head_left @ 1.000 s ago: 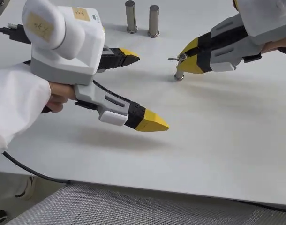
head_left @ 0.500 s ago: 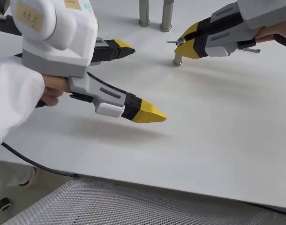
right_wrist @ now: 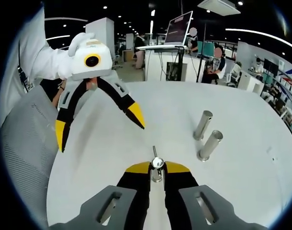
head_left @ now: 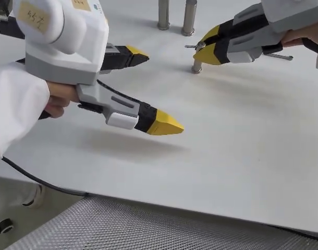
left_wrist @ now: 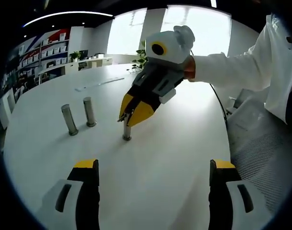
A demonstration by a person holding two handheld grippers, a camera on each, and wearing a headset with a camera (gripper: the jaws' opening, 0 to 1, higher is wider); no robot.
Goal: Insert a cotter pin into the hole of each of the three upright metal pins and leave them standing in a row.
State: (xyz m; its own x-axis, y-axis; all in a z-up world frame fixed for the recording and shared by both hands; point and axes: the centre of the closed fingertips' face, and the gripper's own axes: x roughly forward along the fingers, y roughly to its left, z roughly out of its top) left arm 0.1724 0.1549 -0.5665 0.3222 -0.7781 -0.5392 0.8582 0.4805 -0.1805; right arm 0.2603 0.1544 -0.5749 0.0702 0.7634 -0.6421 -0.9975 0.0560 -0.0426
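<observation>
Three upright metal pins stand on the white table: two close together at the back [head_left: 163,14] [head_left: 188,18] and a shorter third pin [head_left: 197,66] nearer. My right gripper [head_left: 203,48] is shut on a cotter pin [head_left: 191,47] right at the top of the third pin; its tips hide whether it sits in the hole. In the right gripper view the cotter pin [right_wrist: 156,161] pokes out between the closed tips of my right gripper [right_wrist: 157,167]. My left gripper [head_left: 160,89] hangs open and holds nothing, left of the third pin [left_wrist: 127,131].
The white table [head_left: 237,151] stretches wide around the pins, with its front edge near a grey mesh surface [head_left: 148,229]. A black cable [head_left: 28,179] trails off the left edge. Desks, a screen and seated people are far behind in the right gripper view.
The head camera has shifted, so the whole picture sits a little higher. Both grippers and the pins keep the same places relative to each other.
</observation>
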